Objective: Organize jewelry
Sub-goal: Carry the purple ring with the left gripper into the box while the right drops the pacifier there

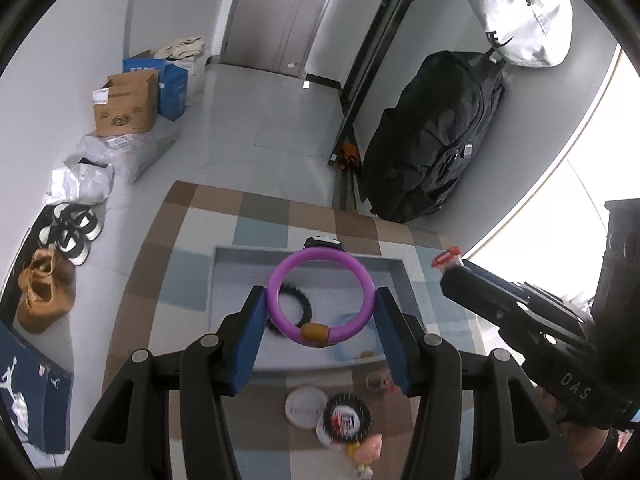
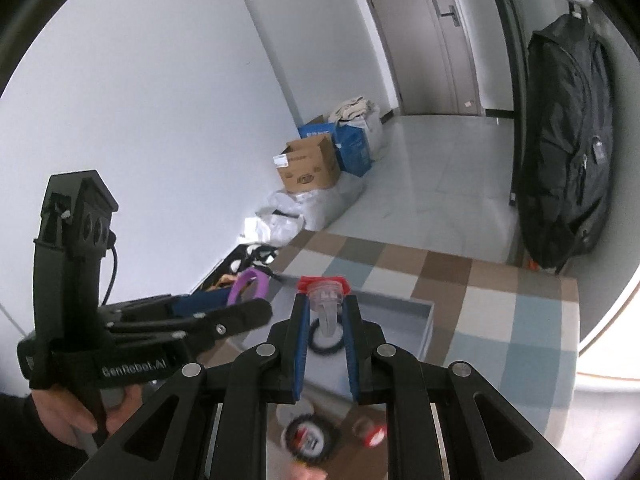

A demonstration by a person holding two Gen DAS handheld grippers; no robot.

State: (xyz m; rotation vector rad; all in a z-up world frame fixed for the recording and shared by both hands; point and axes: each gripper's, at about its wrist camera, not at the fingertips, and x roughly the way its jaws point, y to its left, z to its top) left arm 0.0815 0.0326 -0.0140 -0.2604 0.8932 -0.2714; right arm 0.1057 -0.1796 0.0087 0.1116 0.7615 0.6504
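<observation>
My left gripper (image 1: 320, 300) is shut on a purple bangle (image 1: 280, 280) with a tan bead, held above a grey tray (image 1: 394, 280) on the checked table. A black spiky bracelet (image 1: 306, 306) lies in the tray. My right gripper (image 2: 327, 304) is shut on a clear ring with a red top (image 2: 325, 292), above the tray (image 2: 424, 316). In the left wrist view the right gripper (image 1: 450, 264) shows at the right with the red-topped ring (image 1: 446, 258). In the right wrist view the left gripper (image 2: 256, 292) shows at the left with the bangle (image 2: 250, 284).
On the near table lie a white round lid (image 1: 306, 406), a black spiky ring on a white disc (image 1: 346, 420), a small pink figure (image 1: 368, 454) and a small clear piece (image 1: 376, 382). Boxes, bags and shoes line the left wall. A black bag (image 1: 432, 136) hangs at the right.
</observation>
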